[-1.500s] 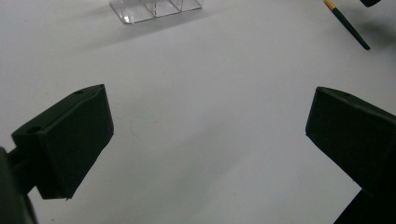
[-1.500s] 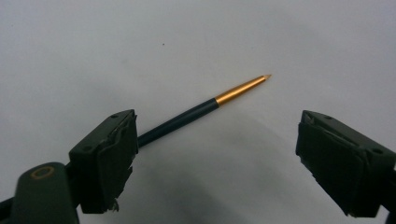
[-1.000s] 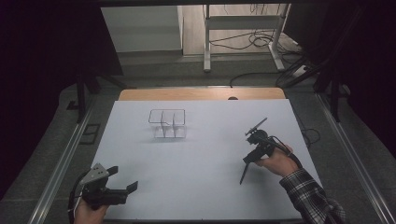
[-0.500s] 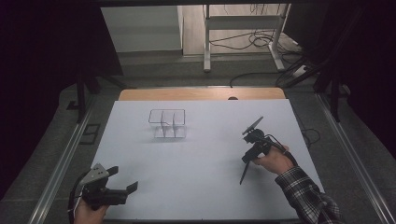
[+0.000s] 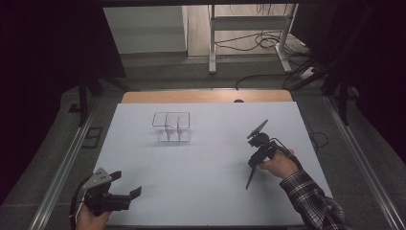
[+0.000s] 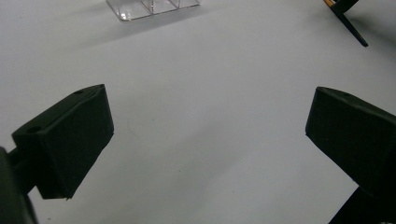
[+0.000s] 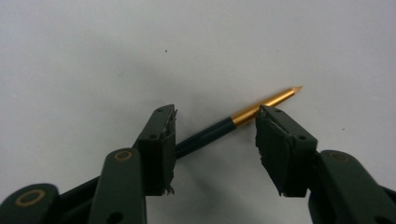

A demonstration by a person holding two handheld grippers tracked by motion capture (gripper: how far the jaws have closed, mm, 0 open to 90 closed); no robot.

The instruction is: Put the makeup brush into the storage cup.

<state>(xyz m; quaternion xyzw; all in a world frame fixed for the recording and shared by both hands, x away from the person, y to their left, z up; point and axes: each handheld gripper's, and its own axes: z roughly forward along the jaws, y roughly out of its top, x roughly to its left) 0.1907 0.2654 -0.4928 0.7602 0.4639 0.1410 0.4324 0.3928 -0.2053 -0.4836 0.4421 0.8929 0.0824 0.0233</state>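
Here, the right gripper [image 7: 212, 140] points down at the white table [image 5: 206, 158], its 2 jaws just closing around a dark pen [image 7: 205, 135] with a gold tip. The pen lies between them, not yet pinched, slanting across the gap. The left gripper [image 5: 129, 194], jaws wide apart, rests far off. A clear organizer [image 5: 172, 127] sits beyond.

**Right jaws close in around the pen**

The right gripper [image 7: 212, 135] has just been narrowing its jaws, which now stand on either side of the dark pen [image 7: 210, 133] with the gold tip; a gap shows beside the pen, so no squeeze yet. In the high view, the right gripper [image 5: 258, 143] has crept slightly toward 12 o'clock.
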